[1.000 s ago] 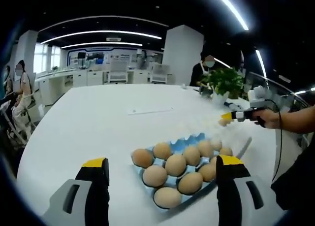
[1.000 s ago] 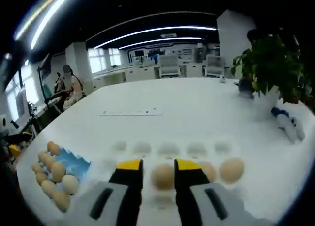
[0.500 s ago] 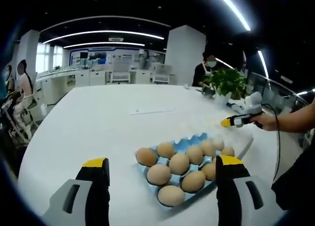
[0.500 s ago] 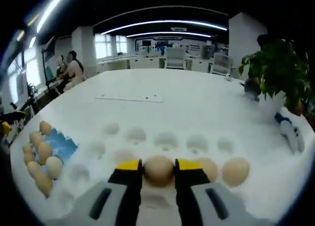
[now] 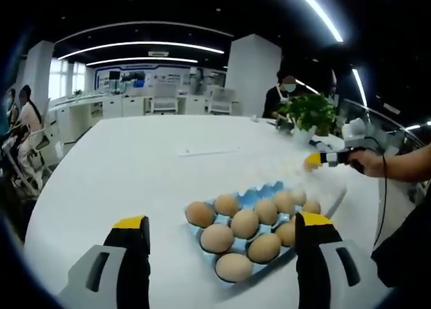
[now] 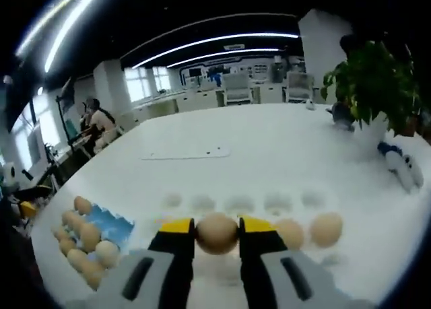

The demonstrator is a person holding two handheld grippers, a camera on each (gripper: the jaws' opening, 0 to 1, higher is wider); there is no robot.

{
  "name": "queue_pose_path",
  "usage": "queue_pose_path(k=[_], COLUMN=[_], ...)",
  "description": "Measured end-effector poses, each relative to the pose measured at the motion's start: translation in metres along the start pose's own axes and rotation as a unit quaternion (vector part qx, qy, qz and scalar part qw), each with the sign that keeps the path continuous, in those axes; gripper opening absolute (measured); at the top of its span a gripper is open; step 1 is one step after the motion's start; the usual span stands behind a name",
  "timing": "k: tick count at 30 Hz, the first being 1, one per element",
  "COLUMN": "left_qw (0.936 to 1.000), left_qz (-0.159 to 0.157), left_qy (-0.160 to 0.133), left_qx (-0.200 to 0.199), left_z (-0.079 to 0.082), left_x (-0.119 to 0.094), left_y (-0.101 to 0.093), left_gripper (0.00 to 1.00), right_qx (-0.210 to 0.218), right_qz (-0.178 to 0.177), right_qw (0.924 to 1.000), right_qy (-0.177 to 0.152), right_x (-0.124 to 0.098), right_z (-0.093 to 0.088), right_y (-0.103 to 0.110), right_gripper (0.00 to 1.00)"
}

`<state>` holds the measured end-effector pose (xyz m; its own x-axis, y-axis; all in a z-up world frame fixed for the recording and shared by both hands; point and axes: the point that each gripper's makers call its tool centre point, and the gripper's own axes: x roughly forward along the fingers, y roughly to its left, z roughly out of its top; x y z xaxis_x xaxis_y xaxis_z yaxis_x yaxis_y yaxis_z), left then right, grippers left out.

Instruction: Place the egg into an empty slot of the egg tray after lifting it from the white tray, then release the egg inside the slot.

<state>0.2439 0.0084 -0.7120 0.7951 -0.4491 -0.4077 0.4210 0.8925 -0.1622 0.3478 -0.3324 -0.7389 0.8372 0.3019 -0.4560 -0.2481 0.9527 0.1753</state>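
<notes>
The right gripper [image 6: 216,233] pinches 1 egg [image 6: 217,233] above the white tray [image 6: 269,204]; 2 eggs [image 6: 326,228] remain there. The left gripper [image 5: 222,229] hangs wide open, holding nothing, over the blue egg tray [image 5: 262,194]; a potted plant [image 6: 370,87] stands beyond.

In the right gripper view the white tray [image 6: 269,204] washes out against the worktop [image 6: 269,141], its edges unclear. In the left gripper view the left tongs' [image 5: 222,231] right jaw hides part of the blue egg tray [image 5: 259,191].

No text you can read in either view, no label on the egg tray [image 5: 264,218], nothing legible on the paper strip [image 6: 186,153] lying on the surface [image 5: 135,167], distant wall signage too blurred.
</notes>
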Motion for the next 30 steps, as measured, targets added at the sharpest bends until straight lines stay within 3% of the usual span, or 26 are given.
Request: queue_pose_path(k=[16,23,30], left_qw=[1.0,1.0,1.0], left_qz=[-0.006,0.001,-0.001], left_qy=[0.001,-0.003,-0.005], left_qx=[-0.006,-0.006,-0.004], left_z=[-0.002,-0.001,0.001], left_x=[-0.001,0.0,-0.002], left_y=[-0.002,0.0,0.0], left_gripper=[0.86,0.91,0.89], right_qx=[-0.006,-0.015,-0.022], right_qz=[0.078,0.119,0.16], right_qw=[0.9969,0.9928,0.9869], right_qy=[-0.008,-0.002,0.006], right_x=[0.006,0.015,0.027], right_z=[0.013,0.011,0.01], right_y=[0.063,0.096,0.134], right_gripper=[0.25,0.25,0.25])
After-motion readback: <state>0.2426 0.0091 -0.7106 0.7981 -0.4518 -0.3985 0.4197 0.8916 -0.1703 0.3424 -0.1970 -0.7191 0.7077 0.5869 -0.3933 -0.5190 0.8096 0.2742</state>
